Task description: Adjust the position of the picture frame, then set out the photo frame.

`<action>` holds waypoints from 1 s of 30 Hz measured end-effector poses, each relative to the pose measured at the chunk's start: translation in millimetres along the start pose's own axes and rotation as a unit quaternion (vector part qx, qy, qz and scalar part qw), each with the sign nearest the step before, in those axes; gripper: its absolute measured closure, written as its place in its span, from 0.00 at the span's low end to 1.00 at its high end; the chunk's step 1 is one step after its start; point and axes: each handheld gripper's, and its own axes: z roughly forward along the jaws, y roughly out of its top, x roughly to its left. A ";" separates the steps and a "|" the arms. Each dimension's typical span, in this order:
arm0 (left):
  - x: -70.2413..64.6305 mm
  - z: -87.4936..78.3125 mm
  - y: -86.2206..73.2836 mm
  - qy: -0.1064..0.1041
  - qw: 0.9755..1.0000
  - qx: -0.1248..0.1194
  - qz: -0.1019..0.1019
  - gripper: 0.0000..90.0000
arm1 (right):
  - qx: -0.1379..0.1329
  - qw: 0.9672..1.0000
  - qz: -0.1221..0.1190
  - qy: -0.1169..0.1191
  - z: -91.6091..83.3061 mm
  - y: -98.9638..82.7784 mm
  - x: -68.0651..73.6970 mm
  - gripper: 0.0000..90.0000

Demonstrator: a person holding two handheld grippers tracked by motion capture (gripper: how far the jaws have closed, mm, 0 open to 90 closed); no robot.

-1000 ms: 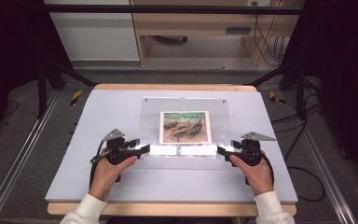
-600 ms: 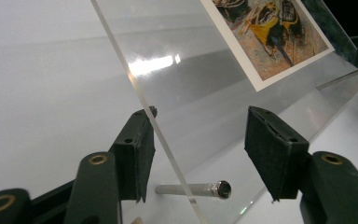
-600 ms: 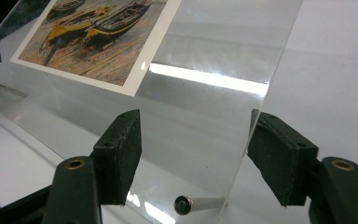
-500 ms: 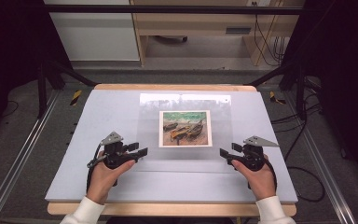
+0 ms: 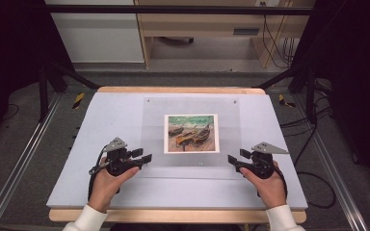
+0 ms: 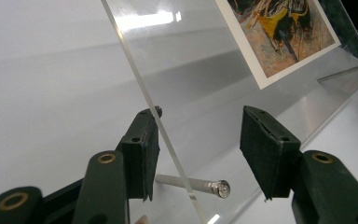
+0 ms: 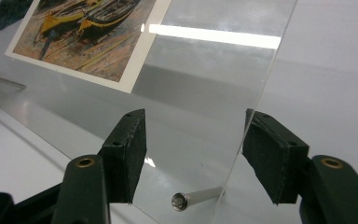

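From the high view, a person's two hands rest on a pale blue-grey table [image 5: 101, 120], each holding a black two-jaw gripper aimed inward at a clear acrylic sheet [image 5: 192, 108] that lies flat at the centre of the table. A small print of beached fishing boats [image 5: 191, 133] sits in the middle of that sheet. The left gripper [image 5: 147, 158] stands just off the sheet's near-left corner and the right gripper [image 5: 231, 159] just off its near-right corner; both have jaws parted, having just been closing, and neither has hold of the sheet. In the left gripper view, the clear acrylic sheet [image 6: 205, 70] runs away from the camera with its thin edge passing between the two black jaws; that edge lies close against the left-hand pad [image 6: 142, 149] while the other pad stands well clear, so the jaws are apart and not clamped. A small metal standoff pin [image 6: 200, 185] sticks out under the sheet between the jaws, and a corner of the print [image 6: 284, 37] shows at the top right. In the right gripper view, the sheet's edge [image 7: 256, 107] falls between the jaws, near the right-hand pad [image 7: 268, 154] with a gap to the left one, so nothing is gripped. A metal standoff pin [image 7: 193, 198] shows beneath the sheet, and the print [image 7: 86, 32] fills the upper left.
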 end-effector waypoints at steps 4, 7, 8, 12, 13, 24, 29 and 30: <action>-1.5 -1.0 -0.4 0.003 1.000 0.002 0.005 0.53 | 0.000 1.000 -0.004 -0.002 -1.9 -1.1 1.1 0.46; -2.4 -1.8 -0.6 0.007 1.000 0.003 0.008 0.53 | -0.001 1.000 -0.006 -0.002 -2.4 -1.8 1.4 0.46; -2.4 -2.0 -0.6 0.007 1.000 0.003 0.008 0.53 | -0.001 1.000 -0.006 -0.002 -2.5 -1.7 1.7 0.46; -2.1 -2.6 -0.7 0.003 1.000 0.006 0.009 0.54 | 0.001 1.000 -0.010 -0.004 -3.2 -1.8 2.3 0.46; -2.2 -2.7 -0.8 0.003 1.000 0.006 0.009 0.54 | 0.001 1.000 -0.010 -0.005 -3.2 -1.9 2.6 0.46; -4.7 -4.7 -2.2 0.004 1.000 0.006 0.012 0.56 | 0.001 1.000 -0.015 -0.009 -6.6 -4.0 4.3 0.49; -4.8 -5.5 -3.0 0.005 1.000 0.008 0.018 0.57 | 0.001 1.000 -0.016 -0.009 -7.7 -4.7 4.5 0.50; -4.8 -5.4 -3.3 0.005 1.000 0.007 0.018 0.57 | 0.000 1.000 -0.015 -0.009 -7.8 -4.9 4.5 0.50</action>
